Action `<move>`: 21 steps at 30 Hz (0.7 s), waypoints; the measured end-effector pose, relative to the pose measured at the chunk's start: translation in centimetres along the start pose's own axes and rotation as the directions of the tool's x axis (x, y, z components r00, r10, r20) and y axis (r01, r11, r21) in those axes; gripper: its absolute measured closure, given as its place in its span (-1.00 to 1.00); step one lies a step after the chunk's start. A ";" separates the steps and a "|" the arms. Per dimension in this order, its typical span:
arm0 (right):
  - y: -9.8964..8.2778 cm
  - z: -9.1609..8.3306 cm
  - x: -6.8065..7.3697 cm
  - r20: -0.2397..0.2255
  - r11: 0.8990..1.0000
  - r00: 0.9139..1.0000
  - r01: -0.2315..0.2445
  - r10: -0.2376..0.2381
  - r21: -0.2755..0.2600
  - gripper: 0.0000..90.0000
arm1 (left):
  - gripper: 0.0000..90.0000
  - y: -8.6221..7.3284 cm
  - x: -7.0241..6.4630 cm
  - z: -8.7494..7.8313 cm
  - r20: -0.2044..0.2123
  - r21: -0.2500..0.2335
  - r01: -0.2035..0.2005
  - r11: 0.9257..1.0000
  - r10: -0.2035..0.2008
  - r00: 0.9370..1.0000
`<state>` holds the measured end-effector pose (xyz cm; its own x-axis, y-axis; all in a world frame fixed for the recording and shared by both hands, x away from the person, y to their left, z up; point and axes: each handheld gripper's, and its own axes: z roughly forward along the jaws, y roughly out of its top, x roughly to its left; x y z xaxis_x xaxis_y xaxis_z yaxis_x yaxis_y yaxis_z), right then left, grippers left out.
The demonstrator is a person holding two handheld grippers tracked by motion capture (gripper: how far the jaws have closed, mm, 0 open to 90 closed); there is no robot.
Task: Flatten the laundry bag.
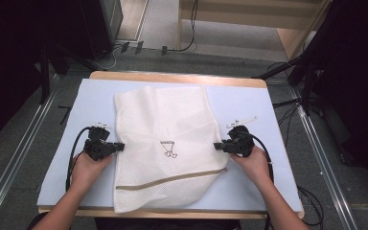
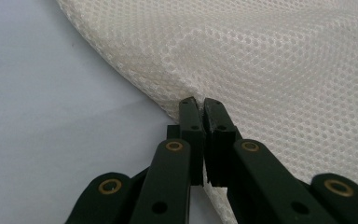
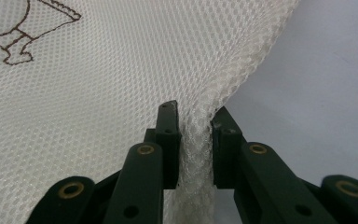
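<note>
The white mesh bag (image 1: 165,143) lies flat mid-bench (image 1: 263,110), zipper toward the near edge. The left tool (image 2: 200,103) is clamped on its left edge. The right tool (image 3: 193,114) has the bunched right edge between its jaws, pressing it.

A big pale blue mat (image 1: 249,110) lies flat on the wooden table (image 1: 172,76). Black cables (image 1: 191,28) lie on the grey floor (image 1: 211,60) behind it.

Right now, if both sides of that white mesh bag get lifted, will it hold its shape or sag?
Probably sag: the mesh bag already bunches between the right hand-held gripper jaws. It looks light, being open netting. The zipper edge may hang lowest.
</note>
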<state>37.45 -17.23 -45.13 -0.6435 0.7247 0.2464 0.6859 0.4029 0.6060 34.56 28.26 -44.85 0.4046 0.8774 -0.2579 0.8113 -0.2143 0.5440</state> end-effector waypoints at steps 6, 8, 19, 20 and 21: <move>-0.6 -0.7 0.0 0.012 1.000 1.000 -0.011 0.011 -0.005 0.76 | 0.99 1.4 0.1 0.4 0.018 -0.026 -0.015 1.000 0.015 1.000; -0.9 -1.1 0.1 0.013 1.000 1.000 -0.024 0.024 -0.011 0.76 | 0.99 2.1 0.2 0.2 0.025 -0.054 -0.014 0.998 0.016 1.000; 0.4 -1.3 -0.1 0.040 0.997 0.998 -0.050 0.053 -0.066 0.77 | 0.99 5.6 1.6 0.5 0.016 -0.108 -0.013 0.994 0.015 1.000; 0.7 -1.1 -0.2 0.040 0.997 0.998 -0.054 0.056 -0.063 0.77 | 0.99 5.7 1.9 0.5 0.011 -0.111 -0.005 0.994 0.007 1.000; 0.9 -0.8 -0.2 0.044 0.996 0.997 -0.056 0.058 -0.062 0.76 | 0.99 5.9 2.1 0.6 0.011 -0.112 -0.002 0.994 0.003 1.000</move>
<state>37.91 -17.52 -44.04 -0.5867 0.7710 0.2479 0.6980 0.3262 0.6375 40.41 28.59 -42.65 0.4117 0.8719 -0.2650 0.7584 -0.1666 0.6301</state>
